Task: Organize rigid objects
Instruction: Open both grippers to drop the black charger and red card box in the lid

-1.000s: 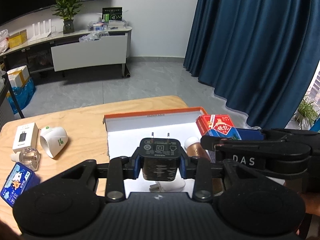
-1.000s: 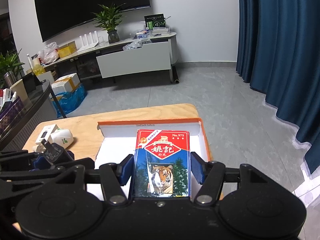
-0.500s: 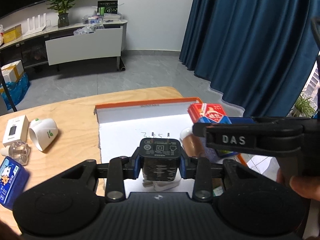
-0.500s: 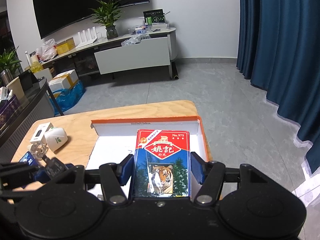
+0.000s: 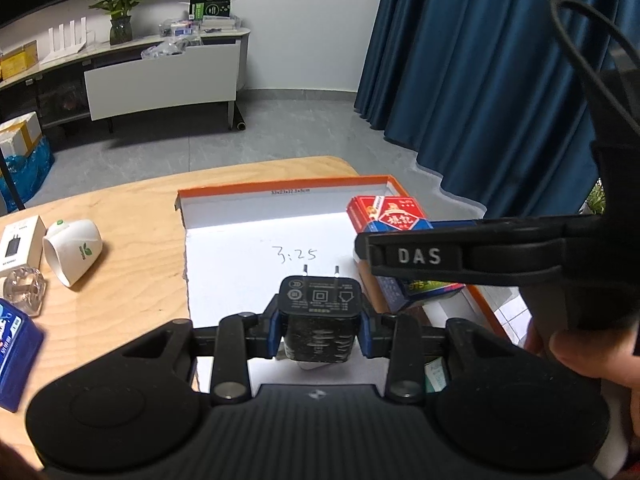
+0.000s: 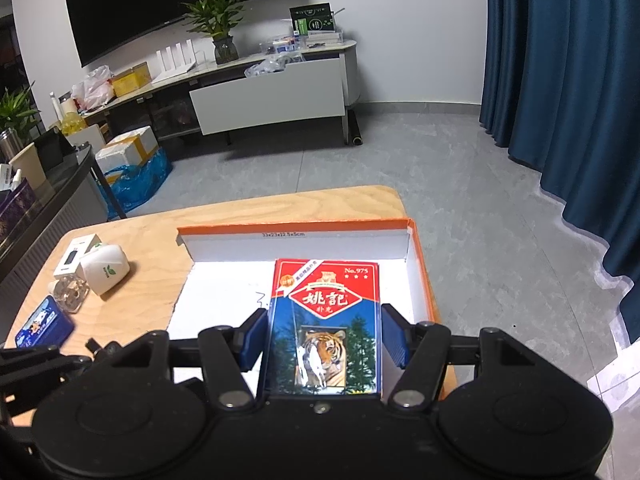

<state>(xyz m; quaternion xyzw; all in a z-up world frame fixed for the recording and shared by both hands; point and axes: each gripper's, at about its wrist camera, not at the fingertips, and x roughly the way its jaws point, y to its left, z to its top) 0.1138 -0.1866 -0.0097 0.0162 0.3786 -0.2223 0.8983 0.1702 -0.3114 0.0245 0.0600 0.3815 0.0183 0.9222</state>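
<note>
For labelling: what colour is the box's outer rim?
Orange rim, white inside; clearest in the right wrist view.

Bare box floor [image 5: 248, 256] ahead

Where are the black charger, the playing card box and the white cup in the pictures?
black charger [image 5: 319, 295]: left wrist view, on its labelled top face.
playing card box [image 6: 325, 322]: right wrist view, on its front face.
white cup [image 5: 76, 249]: left wrist view, on its side wall.

Dim room, fisheye warp, perhaps overexposed
</note>
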